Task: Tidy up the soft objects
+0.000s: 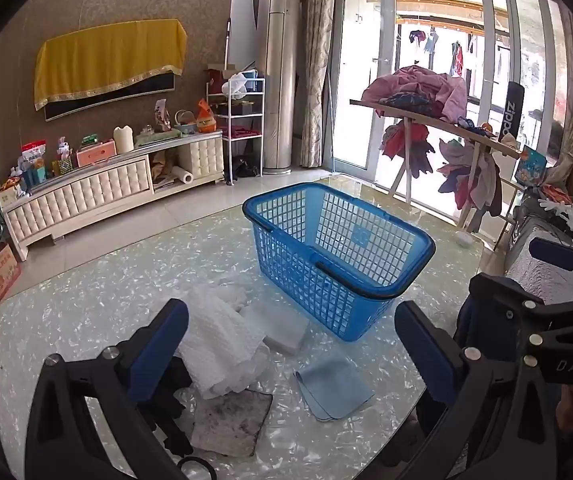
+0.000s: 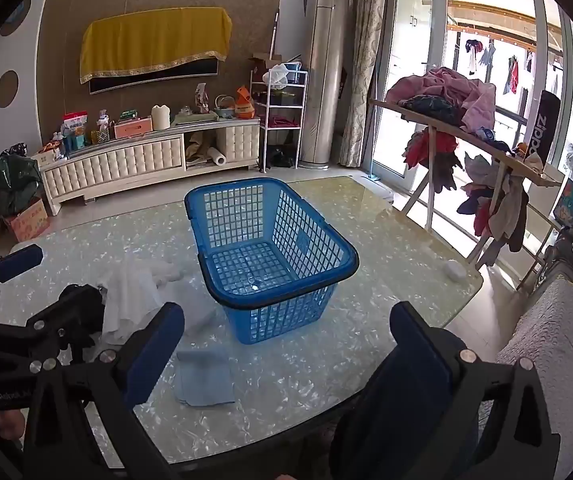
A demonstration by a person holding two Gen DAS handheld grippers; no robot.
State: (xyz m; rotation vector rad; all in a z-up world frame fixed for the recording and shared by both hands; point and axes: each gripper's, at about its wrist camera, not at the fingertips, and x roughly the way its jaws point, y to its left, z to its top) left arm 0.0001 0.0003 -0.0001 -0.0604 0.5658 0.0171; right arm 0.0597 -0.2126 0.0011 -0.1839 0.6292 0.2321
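Basket: the blue basket (image 1: 338,264) sits on the desk (image 1: 98,304) with nothing in it.
Soft things: white cloth (image 1: 222,344), white pad (image 1: 276,326), blue cloth (image 1: 332,390) and dirty rag (image 1: 230,422) lie beside it (none put away yet).
Left gripper (image 1: 290,354): jaws wide open, holding nothing.
Right gripper (image 2: 286,354): the same.
Left to do: everything.
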